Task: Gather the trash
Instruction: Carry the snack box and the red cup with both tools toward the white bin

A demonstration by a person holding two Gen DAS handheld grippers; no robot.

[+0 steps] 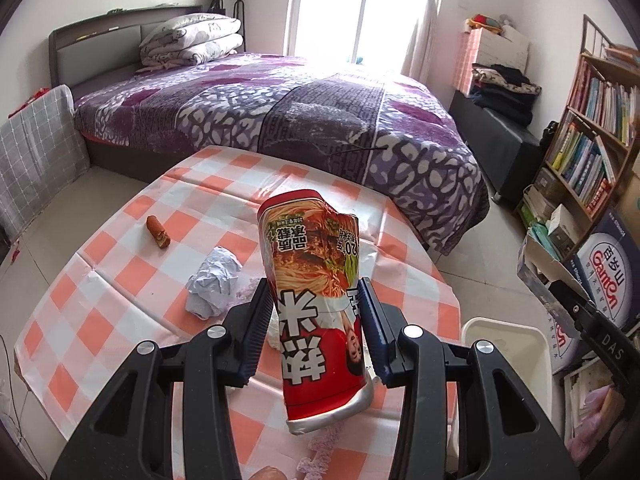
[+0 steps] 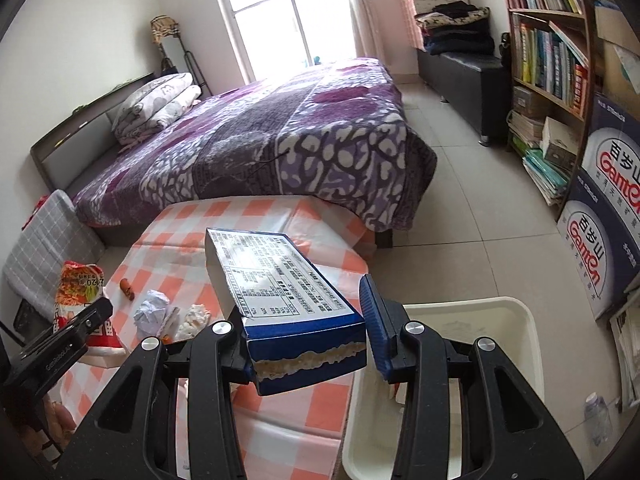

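Counting it up: one red noodle packet point(image 1: 320, 300), one blue box point(image 2: 288, 300), one crumpled paper ball point(image 1: 214, 282) and one sausage stub point(image 1: 158, 231) near the table's left edge, one white bin point(image 2: 472, 364), two grippers.

Bedroom interior. Ahead of the tool, a bed point(image 1: 280, 112) with purple patterned blanket and folded quilt point(image 1: 192, 38); beyond it, a bright window point(image 1: 352, 4) in white walls. To the right, a bookshelf point(image 1: 592, 128), dark bench point(image 1: 496, 132) and printed cartons point(image 2: 608, 232) on pale floor tiles point(image 2: 472, 208).
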